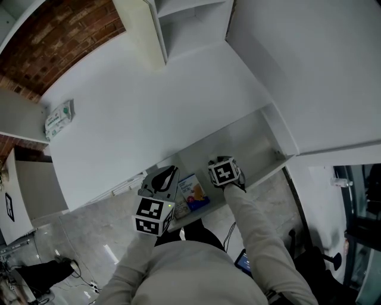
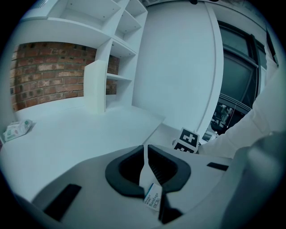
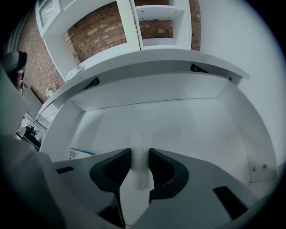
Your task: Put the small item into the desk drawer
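Observation:
The desk drawer (image 1: 253,143) stands pulled out under the white desk top (image 1: 149,113). My left gripper (image 1: 165,177) hovers over the drawer's left front corner, shut on a thin flat packet (image 2: 153,197) with a label that reads "Bandage"; the packet stands edgewise between the jaws (image 2: 146,156). My right gripper (image 1: 223,171) is low at the drawer's front and looks into the drawer (image 3: 187,129). Its jaws (image 3: 140,161) are closed on a narrow white upright piece (image 3: 139,176) with a rounded top; what that piece is I cannot tell.
A colourful box (image 1: 193,193) lies in the drawer's left part, seen as a white box with a blue stripe (image 3: 80,153) in the right gripper view. A tissue pack (image 1: 58,119) lies on the desk's far left. White shelves (image 1: 190,18) rise behind.

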`<state>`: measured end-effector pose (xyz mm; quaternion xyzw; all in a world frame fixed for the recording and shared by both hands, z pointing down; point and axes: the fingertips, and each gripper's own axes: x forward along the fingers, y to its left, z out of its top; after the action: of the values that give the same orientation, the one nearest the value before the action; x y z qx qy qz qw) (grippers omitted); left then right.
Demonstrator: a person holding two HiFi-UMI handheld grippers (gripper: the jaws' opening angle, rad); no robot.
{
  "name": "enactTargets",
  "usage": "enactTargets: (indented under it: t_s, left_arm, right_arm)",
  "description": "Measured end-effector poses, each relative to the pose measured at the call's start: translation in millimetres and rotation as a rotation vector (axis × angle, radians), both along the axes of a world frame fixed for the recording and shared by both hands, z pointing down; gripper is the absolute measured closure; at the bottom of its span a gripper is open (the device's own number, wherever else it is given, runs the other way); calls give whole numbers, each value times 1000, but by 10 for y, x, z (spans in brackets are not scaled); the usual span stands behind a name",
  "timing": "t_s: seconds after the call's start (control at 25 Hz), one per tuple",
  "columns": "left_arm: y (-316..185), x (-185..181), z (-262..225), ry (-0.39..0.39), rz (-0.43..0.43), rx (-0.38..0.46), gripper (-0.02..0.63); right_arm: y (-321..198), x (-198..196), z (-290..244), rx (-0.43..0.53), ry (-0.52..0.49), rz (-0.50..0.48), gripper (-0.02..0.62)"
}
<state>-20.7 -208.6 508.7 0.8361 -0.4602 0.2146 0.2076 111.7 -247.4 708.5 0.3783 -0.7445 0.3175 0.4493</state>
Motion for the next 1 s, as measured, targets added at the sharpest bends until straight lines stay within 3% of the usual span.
enactTargets:
  t_s: [0.32,0.6,0.76,1.0]
  left_arm:
    - [7,16,34,1,0,-9,565]
    - [8,8,52,-2,5,-13,565]
    - [3,-24,44,-1,4,-12,565]
    - [0,-34,1,7,17,1,565]
  right_arm:
    - [42,77,55,-28,36,24,442]
    - [-35,-72,6,17,9,-30,417]
    - [-4,-61,15,10,12,-22,371]
    - [-24,27,-141,54,15,47,368]
